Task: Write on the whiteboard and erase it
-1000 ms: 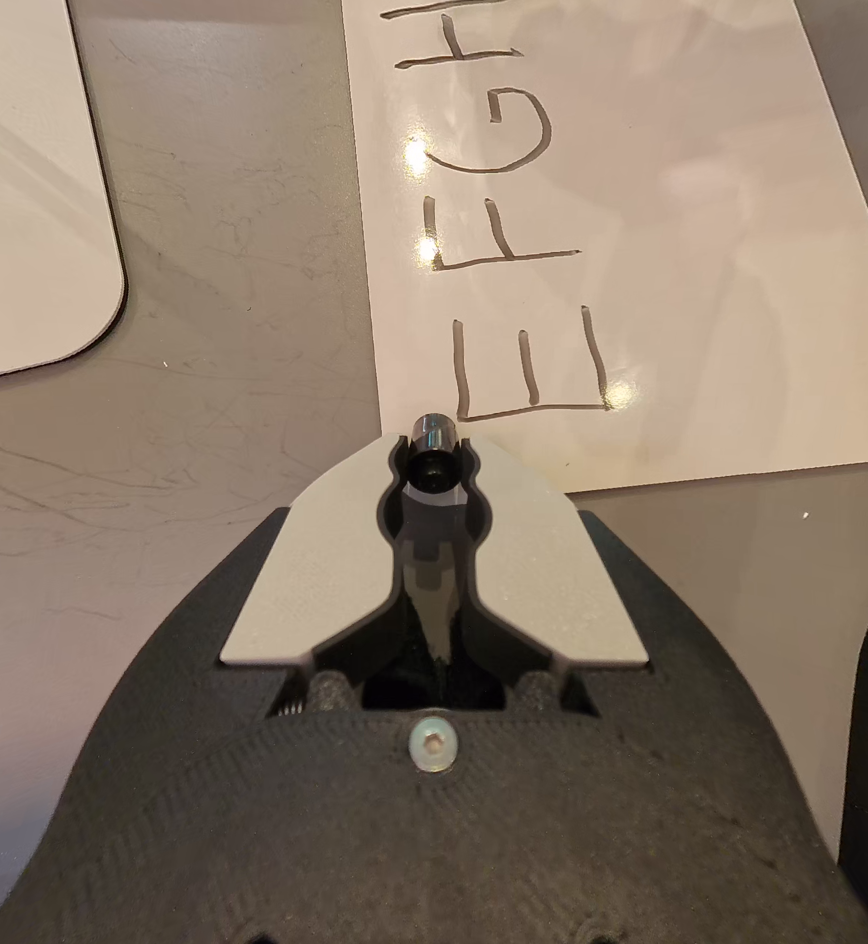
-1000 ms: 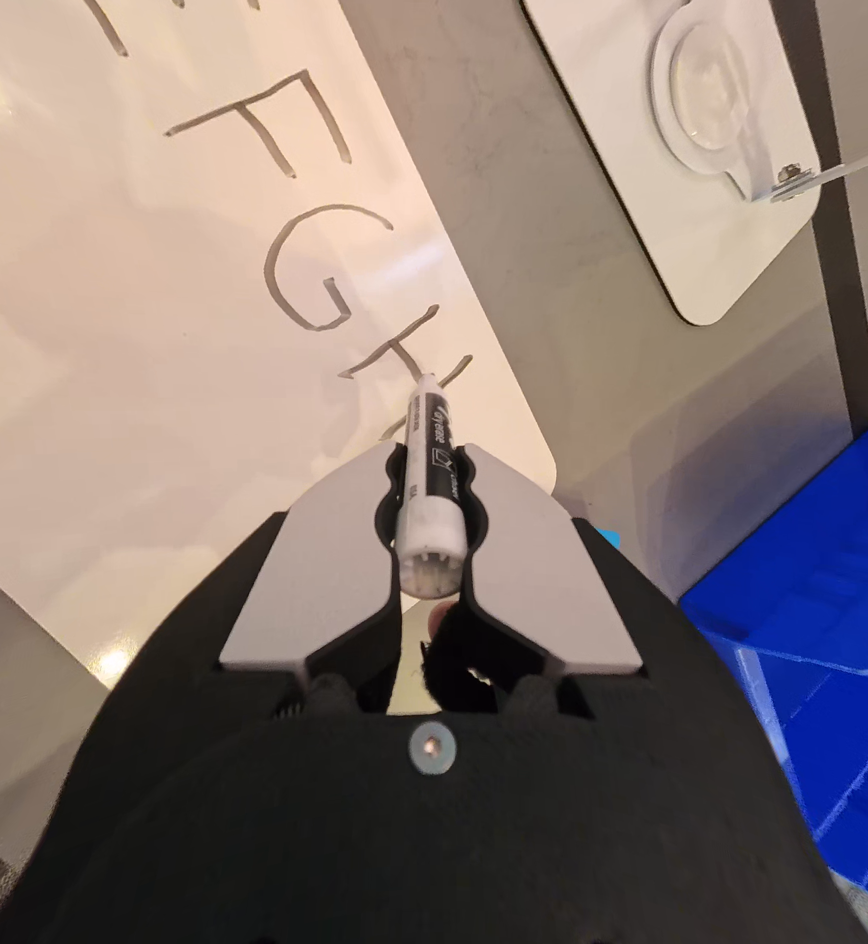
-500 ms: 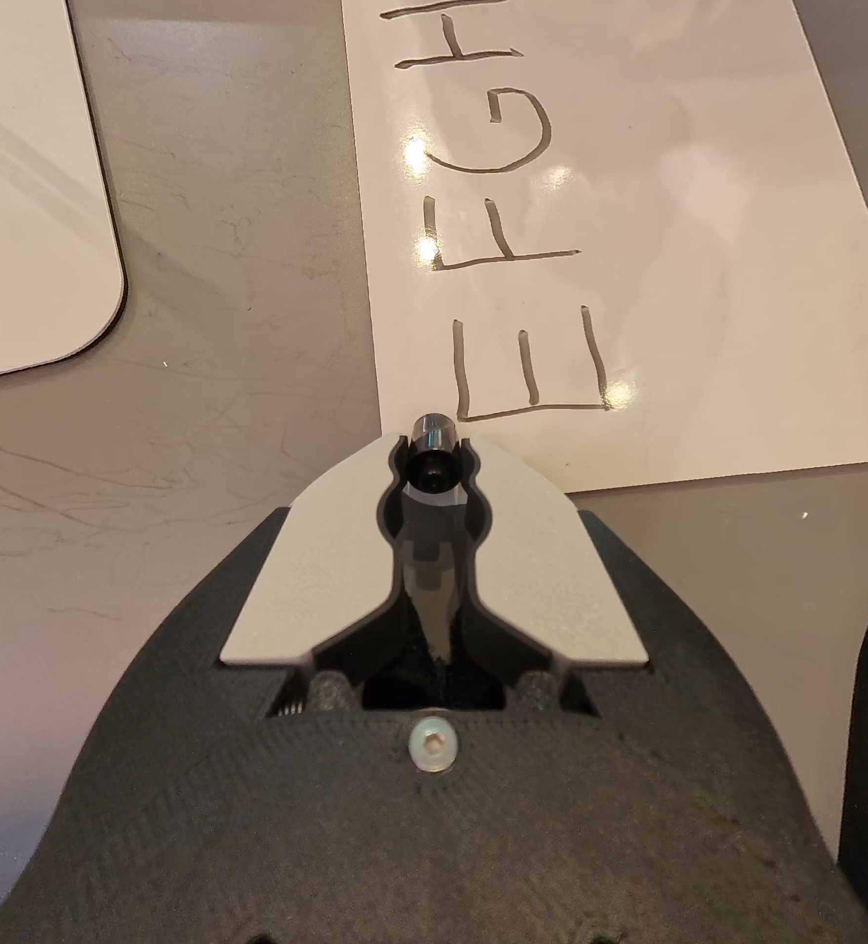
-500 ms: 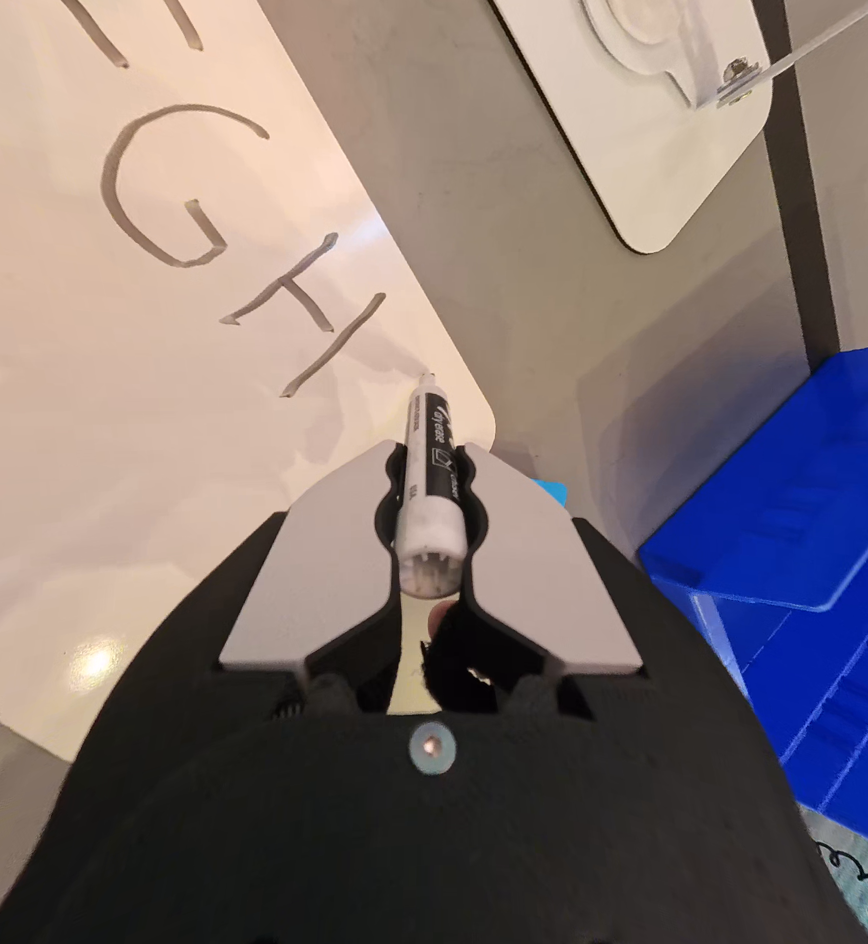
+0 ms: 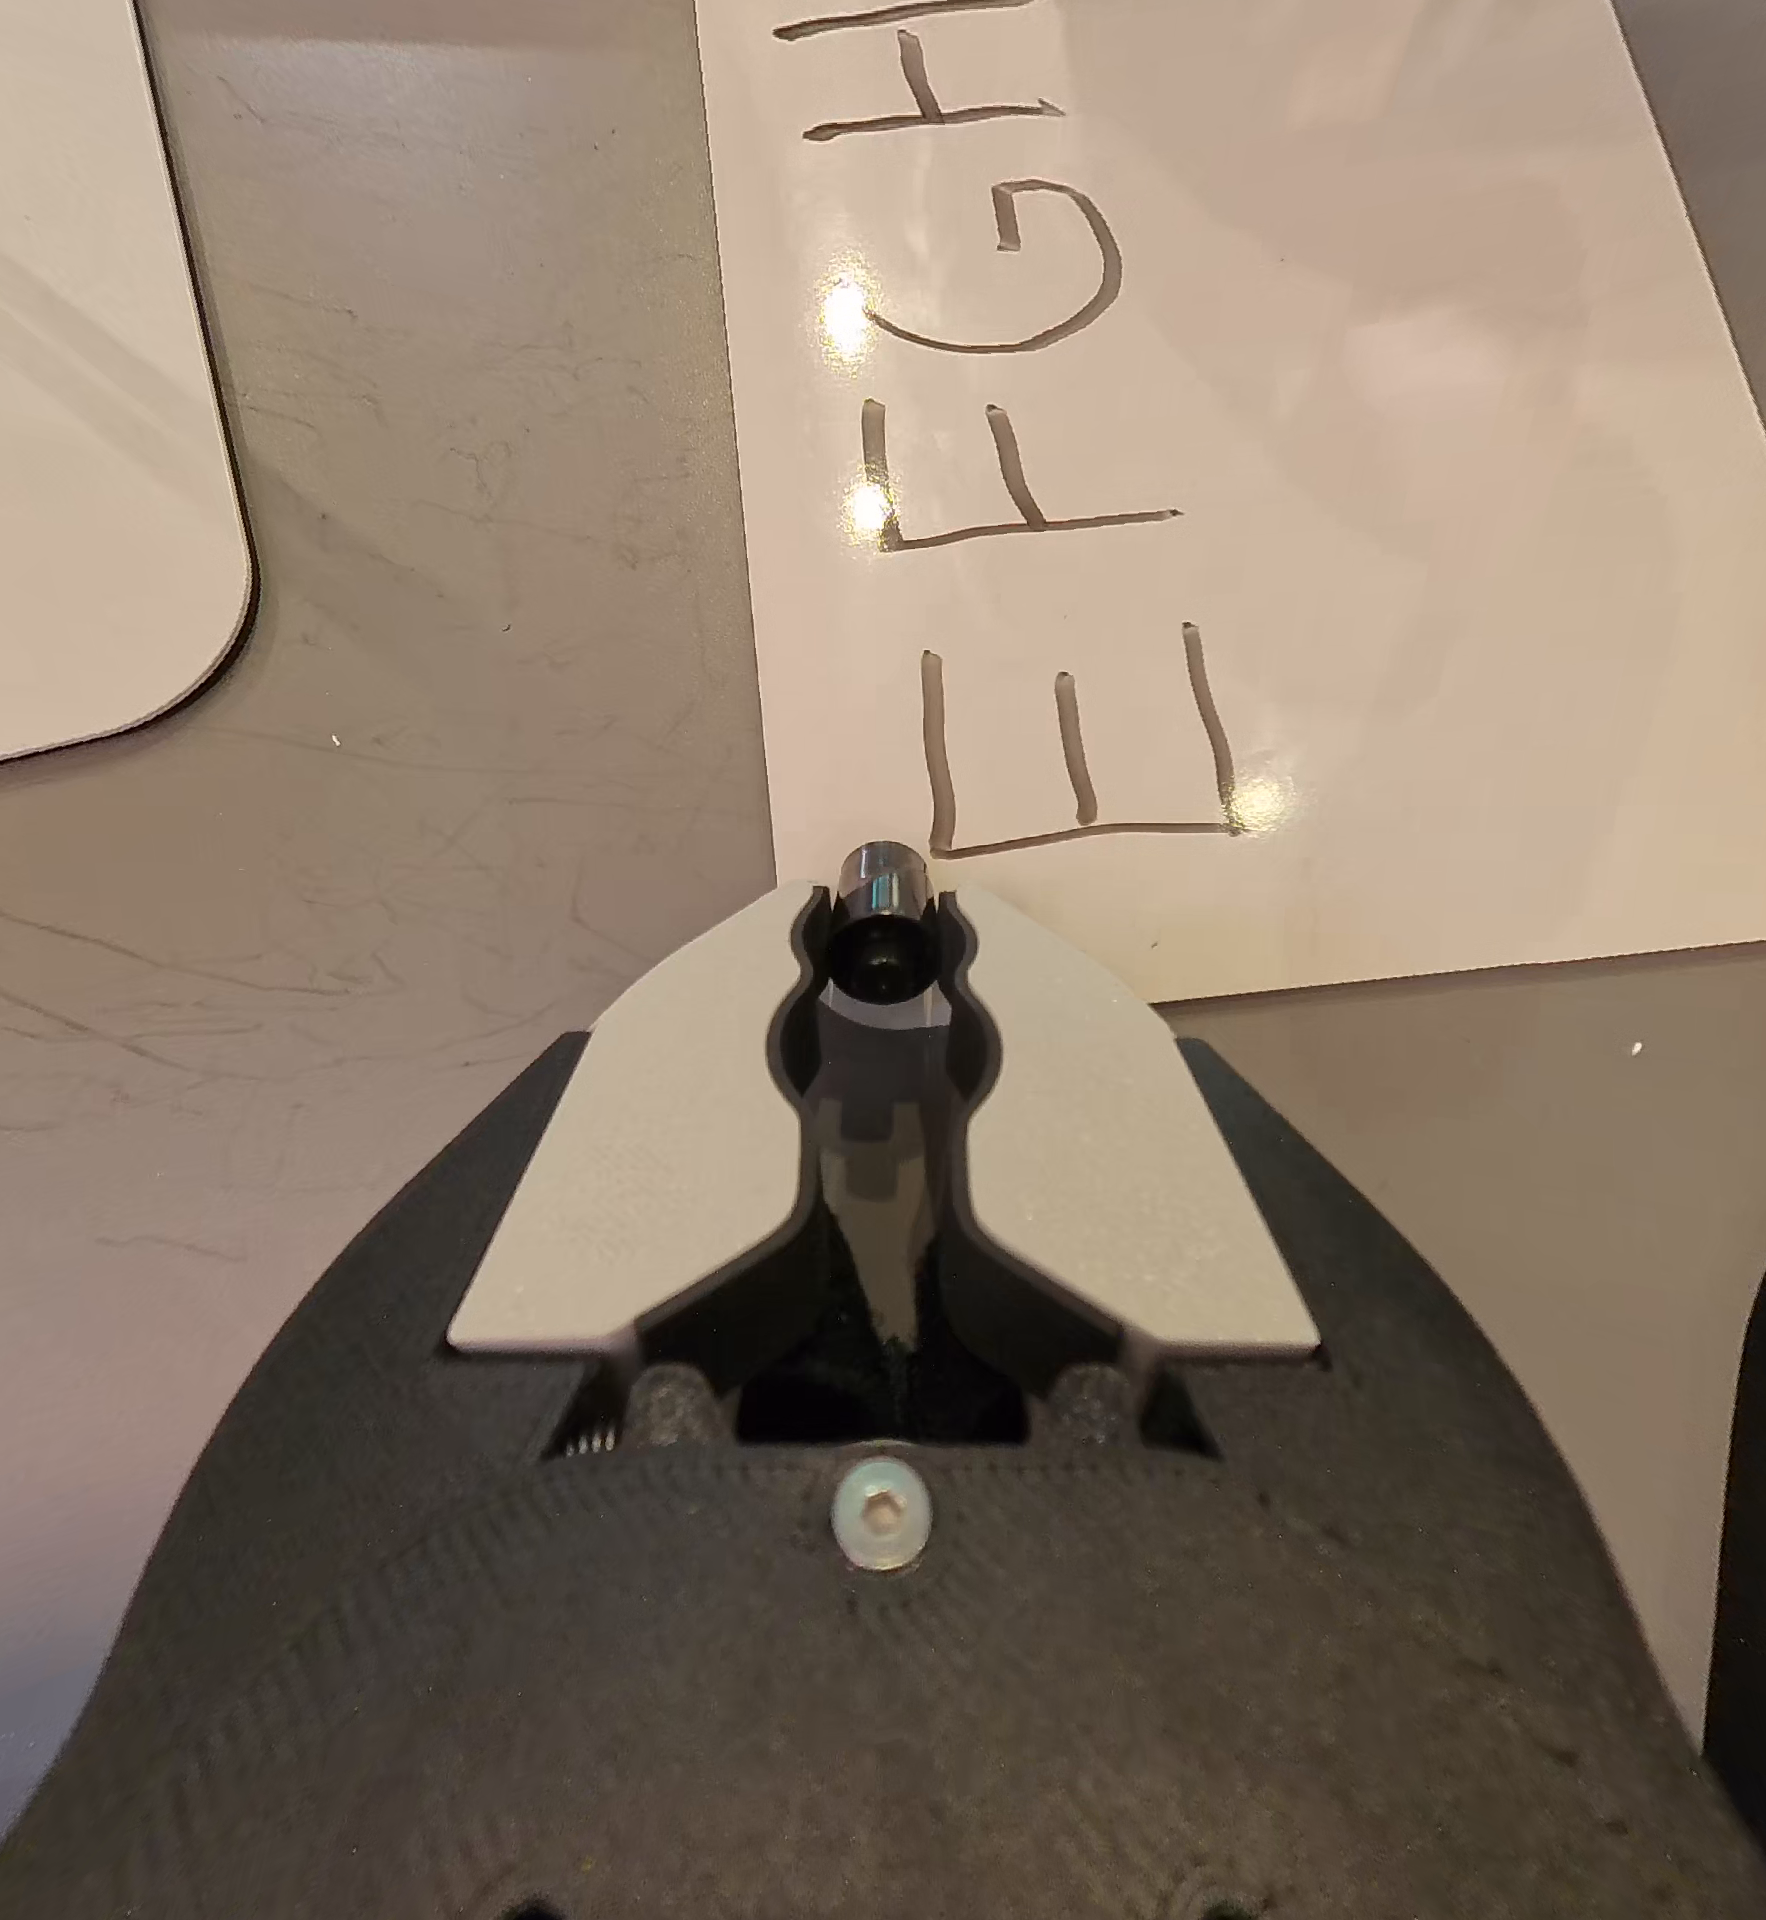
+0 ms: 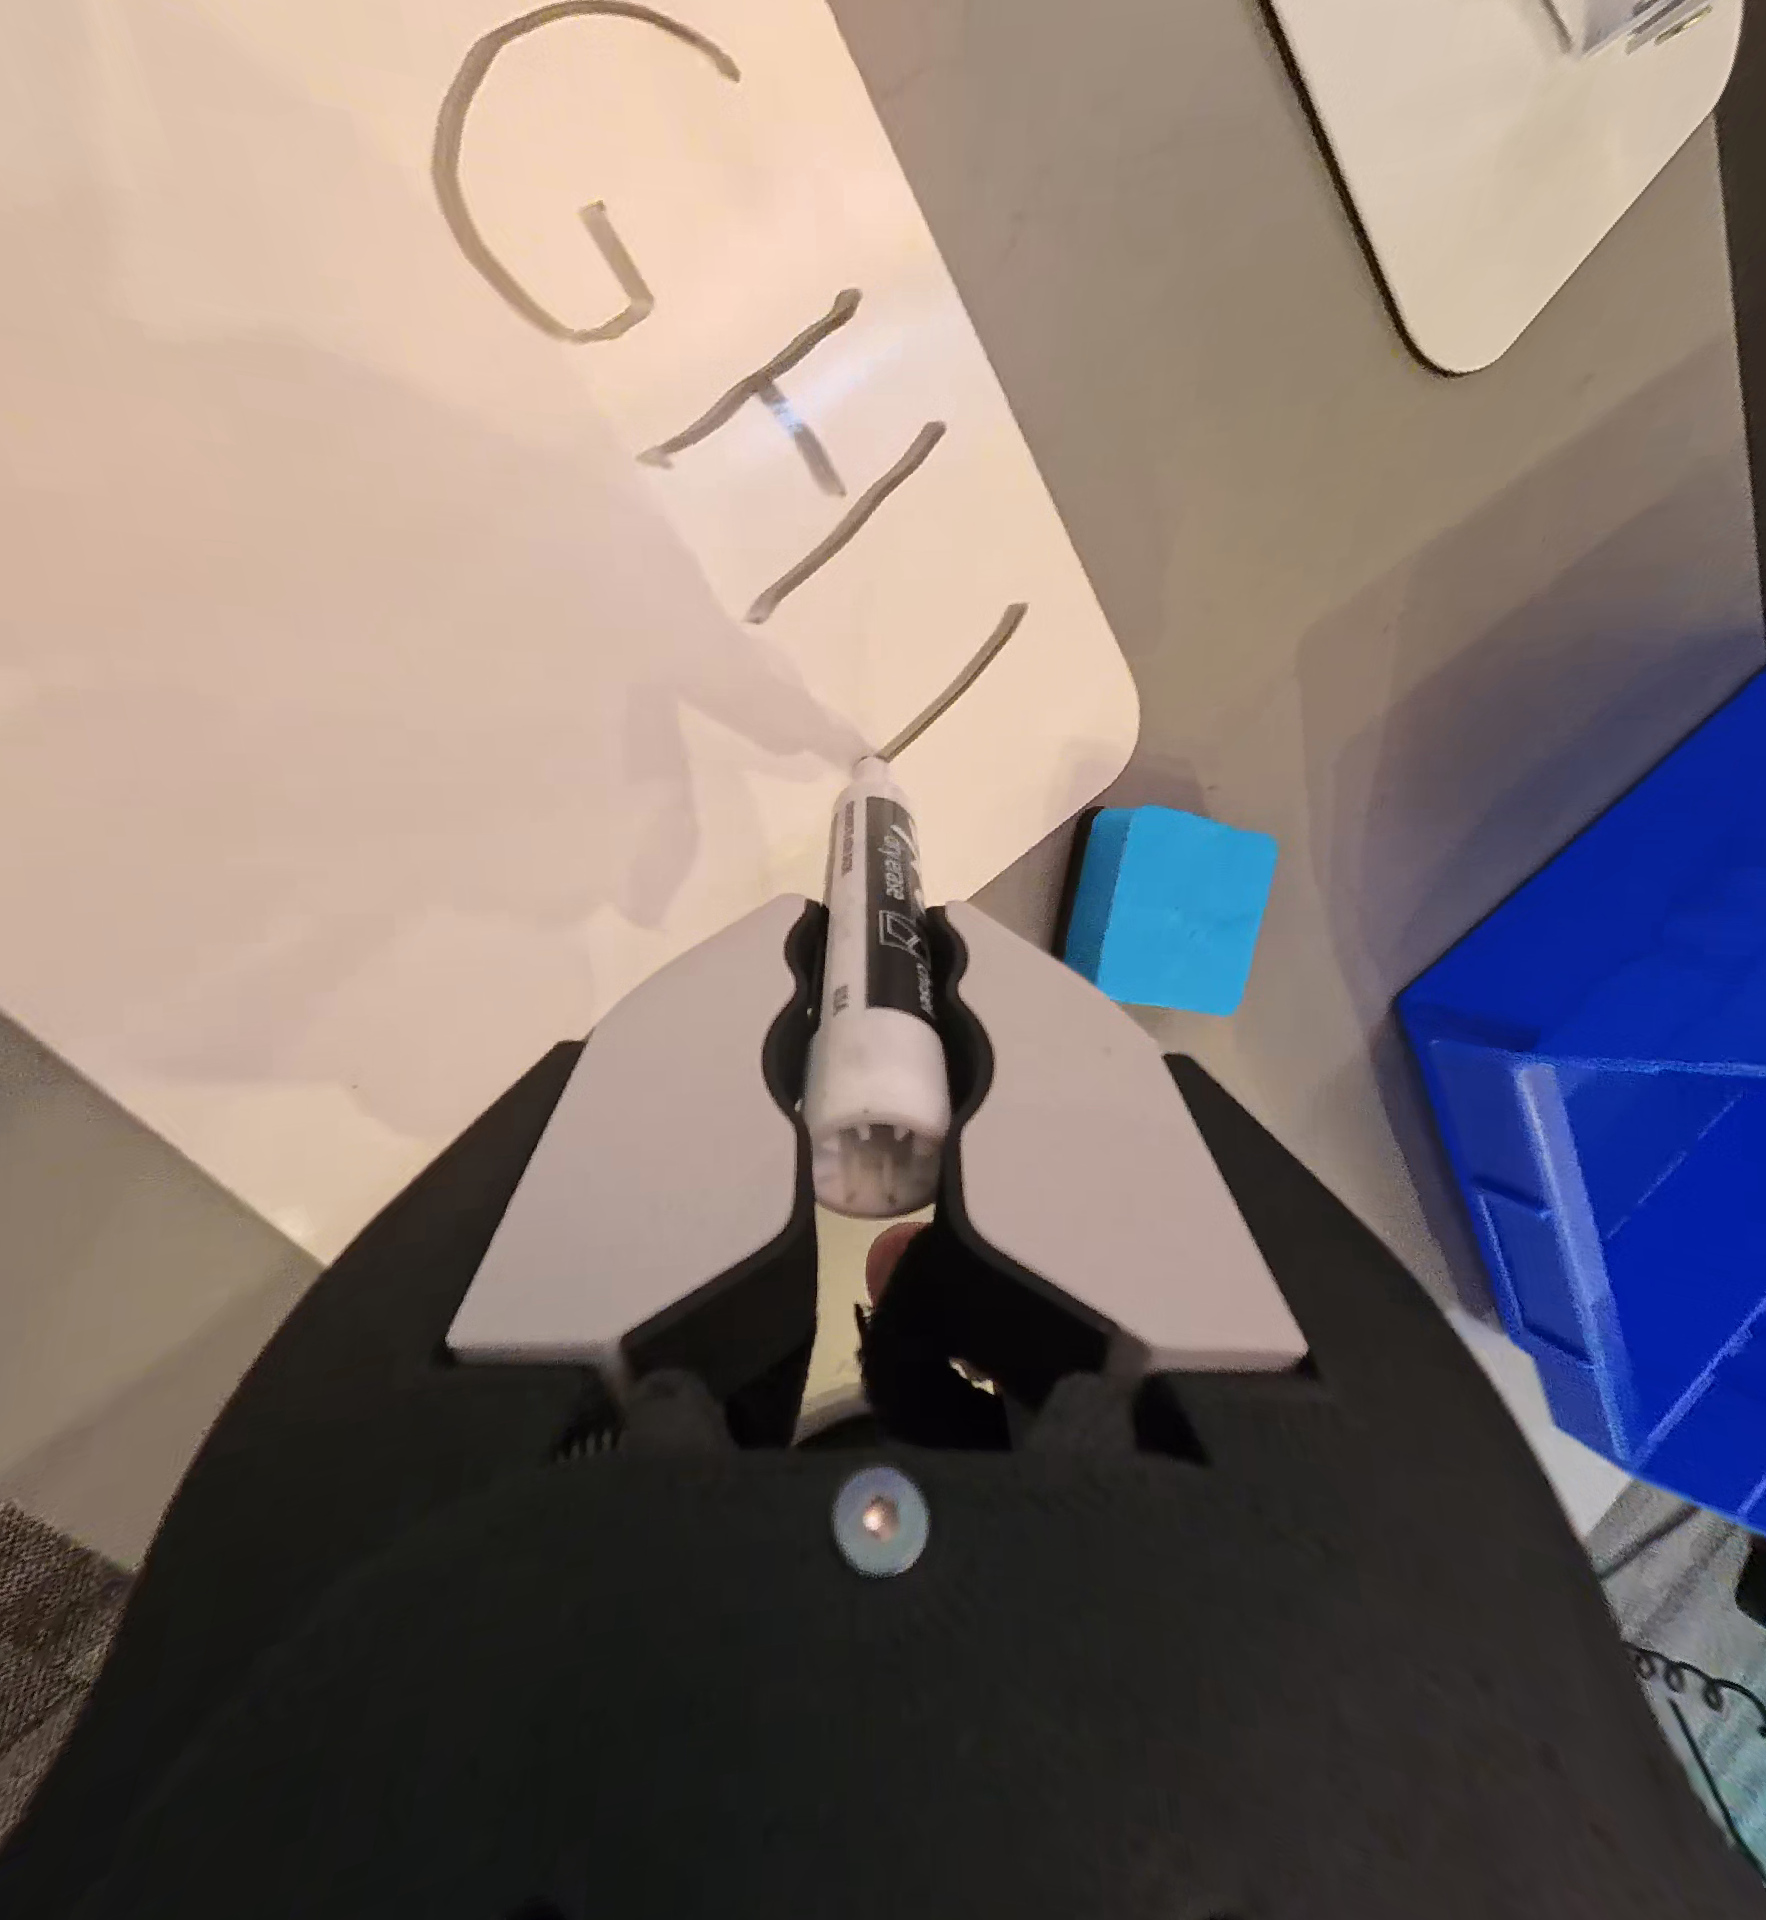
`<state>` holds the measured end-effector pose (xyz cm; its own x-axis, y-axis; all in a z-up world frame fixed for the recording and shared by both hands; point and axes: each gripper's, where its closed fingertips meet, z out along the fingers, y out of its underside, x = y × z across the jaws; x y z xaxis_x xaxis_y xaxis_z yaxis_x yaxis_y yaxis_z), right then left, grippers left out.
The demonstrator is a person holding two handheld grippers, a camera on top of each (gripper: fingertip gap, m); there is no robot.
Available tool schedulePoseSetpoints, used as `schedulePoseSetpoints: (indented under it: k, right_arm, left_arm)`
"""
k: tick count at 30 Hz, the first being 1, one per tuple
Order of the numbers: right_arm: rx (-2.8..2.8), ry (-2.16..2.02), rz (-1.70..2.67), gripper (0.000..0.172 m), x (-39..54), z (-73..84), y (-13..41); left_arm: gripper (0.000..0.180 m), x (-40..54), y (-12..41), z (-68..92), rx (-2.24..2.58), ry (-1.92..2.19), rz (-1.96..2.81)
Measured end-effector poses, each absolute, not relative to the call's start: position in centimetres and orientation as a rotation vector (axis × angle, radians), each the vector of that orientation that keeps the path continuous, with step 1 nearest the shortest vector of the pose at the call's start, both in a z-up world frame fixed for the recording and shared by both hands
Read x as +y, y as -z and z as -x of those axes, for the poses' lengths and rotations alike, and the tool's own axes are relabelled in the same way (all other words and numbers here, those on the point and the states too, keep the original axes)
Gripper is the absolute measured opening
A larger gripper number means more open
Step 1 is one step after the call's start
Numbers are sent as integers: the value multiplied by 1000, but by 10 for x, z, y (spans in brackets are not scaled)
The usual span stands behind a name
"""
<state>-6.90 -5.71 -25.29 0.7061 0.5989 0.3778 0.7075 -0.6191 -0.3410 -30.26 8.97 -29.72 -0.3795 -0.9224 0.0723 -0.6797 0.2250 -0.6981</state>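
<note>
The right tool [image 6: 881, 914] is clamped on a white and black marker [image 6: 884, 966], whose tip touches the whiteboard [image 6: 235, 582] at the lower end of a fresh curved stroke, close to the board's rounded corner. The whiteboard lies flat on a grey counter [image 6: 1222, 436]. A light blue eraser [image 6: 1170, 914] sits just beside that corner. The left tool [image 5: 881, 914] grips a small black cap [image 5: 884, 914], probably the marker's, at the opposite end of the board. To finish well, keep tip pressure light and even, and curl the stroke before the edge.
</note>
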Motion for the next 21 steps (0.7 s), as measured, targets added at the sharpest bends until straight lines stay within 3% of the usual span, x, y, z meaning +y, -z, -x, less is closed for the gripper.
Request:
schedulePoseSetpoints:
  k: [21]
  right_arm:
    - [-1009, 311, 2376, 20, -5, 78, 255]
  left_arm:
    - [19, 90, 298, 303, 2148, 940, 1486]
